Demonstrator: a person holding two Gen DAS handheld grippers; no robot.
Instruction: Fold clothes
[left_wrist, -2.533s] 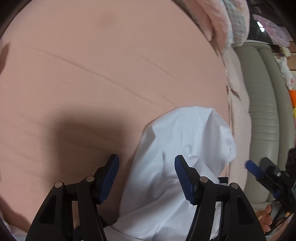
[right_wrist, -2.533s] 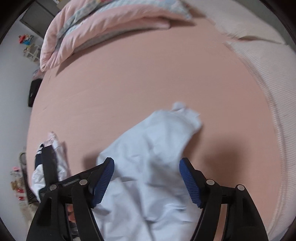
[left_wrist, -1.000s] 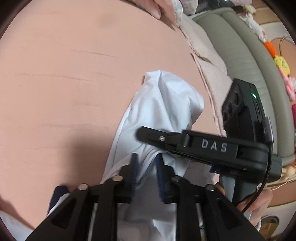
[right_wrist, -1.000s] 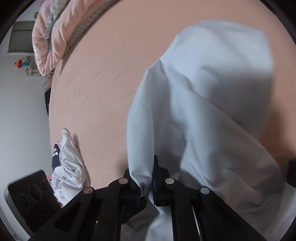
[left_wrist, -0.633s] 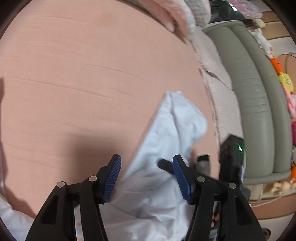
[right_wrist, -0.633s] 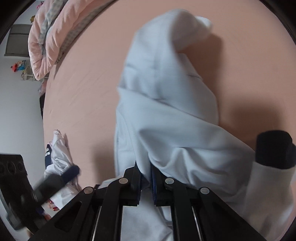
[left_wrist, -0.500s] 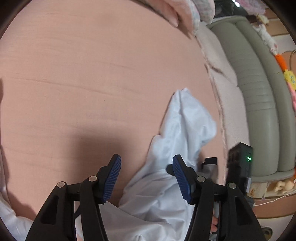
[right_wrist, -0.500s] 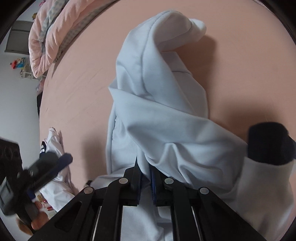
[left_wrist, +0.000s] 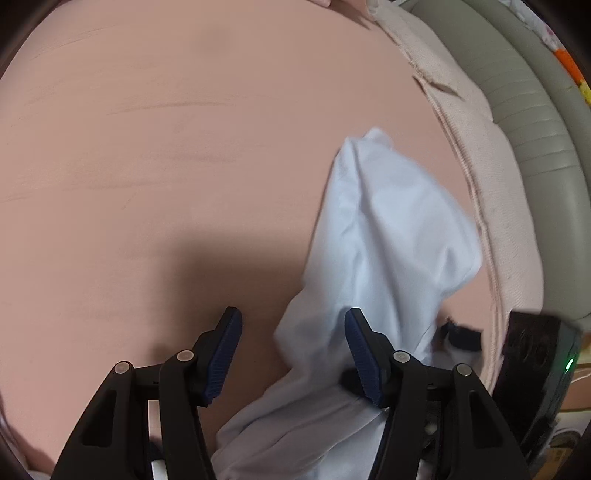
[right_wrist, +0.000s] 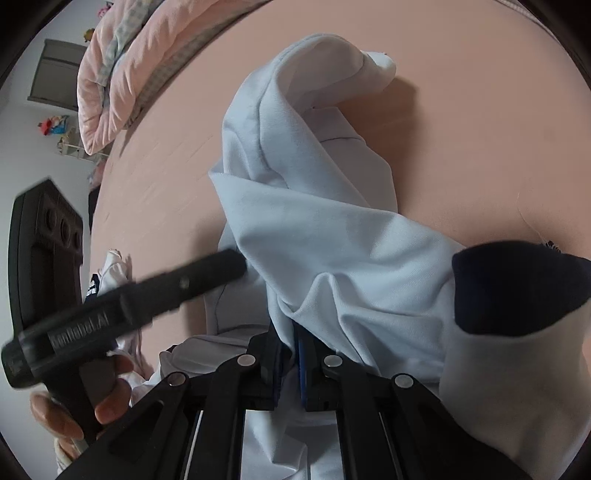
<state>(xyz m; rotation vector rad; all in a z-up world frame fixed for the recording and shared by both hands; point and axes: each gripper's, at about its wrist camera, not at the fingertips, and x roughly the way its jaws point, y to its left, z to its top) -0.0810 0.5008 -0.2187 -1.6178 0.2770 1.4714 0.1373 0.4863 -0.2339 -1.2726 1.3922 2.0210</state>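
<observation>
Task status: the white garment (right_wrist: 332, 236) is not in a folded state. It lies bunched and twisted on the pink bed sheet (left_wrist: 184, 147), with no flat panel and no straight crease visible. Judged from this, spreading the fabric flat and all folds remain outstanding.

Tong state:
1. Right gripper (right_wrist: 290, 365): the jaws are together and clamped on a gather of the garment at the near edge of the right wrist view. Fabric rises from the jaws and drapes away to the far side.
2. Left gripper (left_wrist: 293, 354): the jaws stand apart and hold nothing. The garment passes between them and under the right-hand blue pad. In the right wrist view this gripper shows at the left, held by a hand (right_wrist: 74, 402).

Garment condition: thin, pale white cloth with soft ridges. 1 sleeve ends in a dark navy cuff (right_wrist: 517, 288) at the near right. The far end tapers to a rumpled point toward the padded bed edge (left_wrist: 491, 206). A second heap of white clothing (right_wrist: 110, 273) lies at the far left, well apart.
</observation>
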